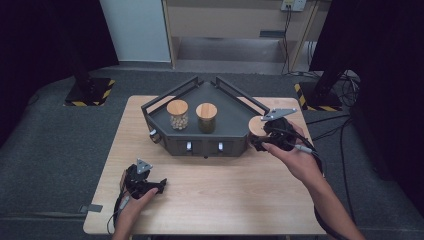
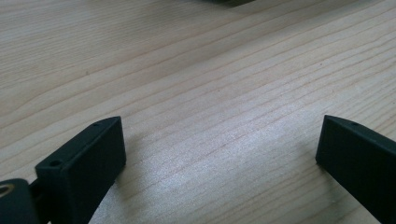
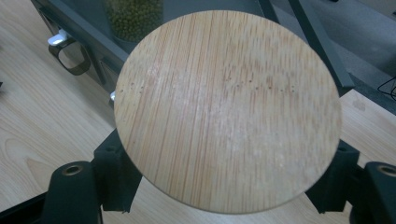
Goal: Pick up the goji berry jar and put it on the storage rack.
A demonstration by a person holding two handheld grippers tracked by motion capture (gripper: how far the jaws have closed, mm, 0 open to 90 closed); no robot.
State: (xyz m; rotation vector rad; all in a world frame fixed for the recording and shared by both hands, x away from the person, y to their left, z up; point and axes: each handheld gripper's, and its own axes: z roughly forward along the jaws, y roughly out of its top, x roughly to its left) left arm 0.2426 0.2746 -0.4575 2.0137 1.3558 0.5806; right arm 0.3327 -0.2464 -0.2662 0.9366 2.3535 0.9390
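Observation:
A dark three-cornered rack [image 1: 230, 112] stands at the back middle of the wooden table [image 1: 215, 195]. Two jars with round wooden lids stand in it: one with pale beans [image 1: 178, 115], one with greenish contents [image 1: 206, 118]. At the rack's right end my right gripper [image 1: 260, 140] is shut on a third jar, lifted off the table; its lid [image 1: 256, 125] faces up. In the right gripper view that lid [image 3: 229, 112] covers the jar's body, with a finger [image 3: 114, 175] on each side. My left gripper [image 1: 159, 186] rests on the table at the front left, open, with bare wood between its fingers [image 2: 88, 163].
A metal hook [image 1: 155, 136] hangs at the rack's front left corner, and small clips line its front face. Beyond the table stand dark posts on striped bases at the left [image 1: 90, 92] and right [image 1: 320, 97]. Cables [image 1: 345, 85] lie on the floor at the right.

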